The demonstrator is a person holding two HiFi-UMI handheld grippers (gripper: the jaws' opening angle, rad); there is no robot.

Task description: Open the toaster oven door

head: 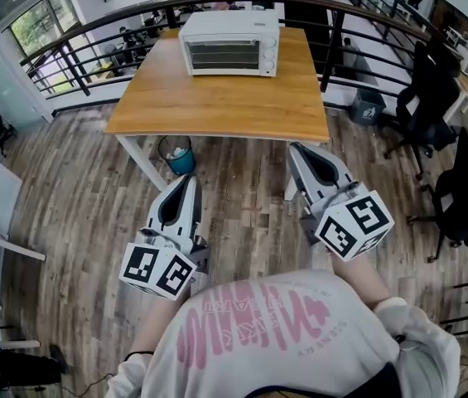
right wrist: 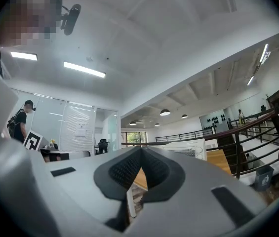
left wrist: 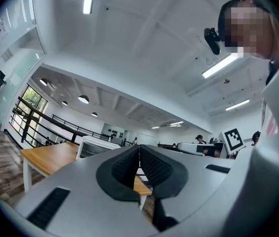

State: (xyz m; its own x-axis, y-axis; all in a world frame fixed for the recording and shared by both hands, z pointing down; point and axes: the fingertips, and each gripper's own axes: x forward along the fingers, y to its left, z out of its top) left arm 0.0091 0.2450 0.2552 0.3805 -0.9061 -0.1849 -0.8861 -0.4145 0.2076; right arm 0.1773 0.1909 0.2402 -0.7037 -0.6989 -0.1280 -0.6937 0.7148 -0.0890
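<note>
On the far end of the desk, roughly midway across it: toaster oven, door closed. Lies straight ahead of both grippers and well apart from them, with the whole bare stretch of desk in between. Long axis across the view, parallel to the desk's near edge; front face, with glass door on the left and knobs on the right, turned back toward the person. No telling the handle at this size; probably along the door's upper edge, so likely a pull toward the person and down. Over the wooden floor, short of the desk's near edge, left gripper, jaws pressed together with nothing between. Further forward, right gripper, likewise closed and empty, tips just at the desk's near edge close to its right corner, so the nearer of the two, though off to the right of the oven's knob side. Both pointing forward toward the desk, about level. Approach unfinished by the look of it: reach over the desk needed, and jaws parted, before any hold on the door.
</note>
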